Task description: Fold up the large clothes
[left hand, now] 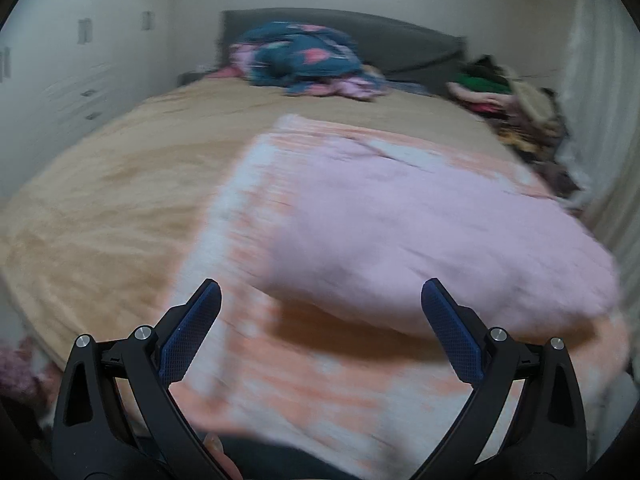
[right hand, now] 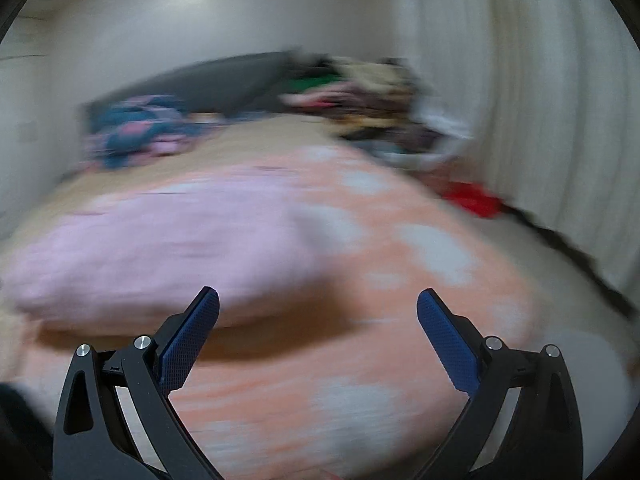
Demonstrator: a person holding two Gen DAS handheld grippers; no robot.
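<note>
A large garment lies spread on the bed, orange-pink with pale patches (left hand: 304, 384) (right hand: 400, 288). Its fluffy lilac-pink inner side (left hand: 420, 236) (right hand: 160, 248) is folded over on top, with a rounded fold edge near me. My left gripper (left hand: 320, 300) is open and empty, hovering just above the near part of the garment. My right gripper (right hand: 318, 306) is open and empty, also above the near part, to the right of the fold. Both views are blurred by motion.
The tan bedspread (left hand: 120, 184) covers the bed, with a grey headboard (left hand: 400, 40) behind. A blue and pink bundle (left hand: 304, 56) lies at the head. A pile of mixed clothes (left hand: 516, 112) sits at the far right. A red item (right hand: 474, 200) lies on the floor by the curtain (right hand: 560, 120).
</note>
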